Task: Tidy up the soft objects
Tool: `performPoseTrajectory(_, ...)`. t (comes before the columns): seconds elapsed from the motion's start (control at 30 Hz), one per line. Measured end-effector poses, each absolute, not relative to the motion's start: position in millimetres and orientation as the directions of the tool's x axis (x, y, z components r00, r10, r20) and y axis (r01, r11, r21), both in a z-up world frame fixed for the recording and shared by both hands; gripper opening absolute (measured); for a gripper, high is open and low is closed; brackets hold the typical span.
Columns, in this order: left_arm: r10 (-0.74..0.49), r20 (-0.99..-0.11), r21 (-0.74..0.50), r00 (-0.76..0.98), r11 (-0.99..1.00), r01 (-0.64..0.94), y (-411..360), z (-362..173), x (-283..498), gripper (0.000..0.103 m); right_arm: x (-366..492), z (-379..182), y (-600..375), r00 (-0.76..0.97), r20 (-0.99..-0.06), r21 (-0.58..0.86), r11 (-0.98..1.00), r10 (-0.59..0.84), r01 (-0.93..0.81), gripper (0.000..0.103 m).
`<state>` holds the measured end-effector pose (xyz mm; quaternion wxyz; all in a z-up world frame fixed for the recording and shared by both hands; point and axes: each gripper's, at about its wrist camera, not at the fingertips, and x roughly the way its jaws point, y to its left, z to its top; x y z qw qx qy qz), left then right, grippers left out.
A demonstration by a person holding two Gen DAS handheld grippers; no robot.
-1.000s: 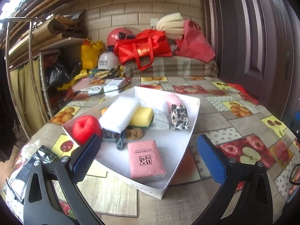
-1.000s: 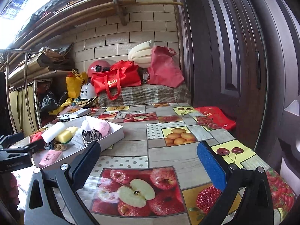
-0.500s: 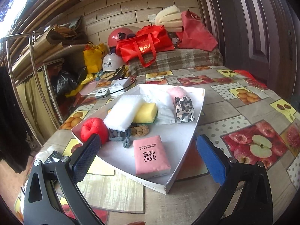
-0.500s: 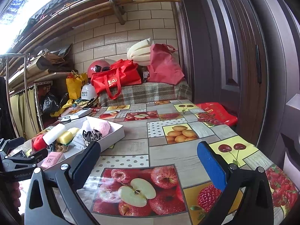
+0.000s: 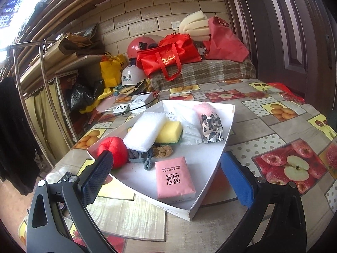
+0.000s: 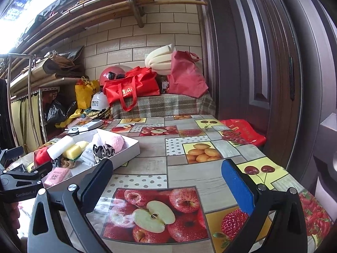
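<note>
The left claw [image 5: 166,172] hangs spread wide and empty over the near corner of the white tray [image 5: 229,113] on the counter [image 5: 263,126]. The pink tissue pack [image 5: 174,177] lies in the tray at its 12 o'clock, just ahead, long axis running toward 12. The right claw [image 6: 166,179], also agape and empty, faces bare counter with the tray off at 10 o'clock, so the left looks nearer.
</note>
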<state>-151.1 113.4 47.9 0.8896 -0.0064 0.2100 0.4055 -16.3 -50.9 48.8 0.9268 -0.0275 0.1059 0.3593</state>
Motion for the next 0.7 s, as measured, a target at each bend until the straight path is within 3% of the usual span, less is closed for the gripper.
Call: performPoseTrajectory(0.7,0.709,-0.391,0.135,0.586,0.674,-0.726,116.8,50.0,-152.4,0.103,-19.2,47.5,-52.5,0.724,-0.194,0.024,0.741,0.661,-0.671,0.103)
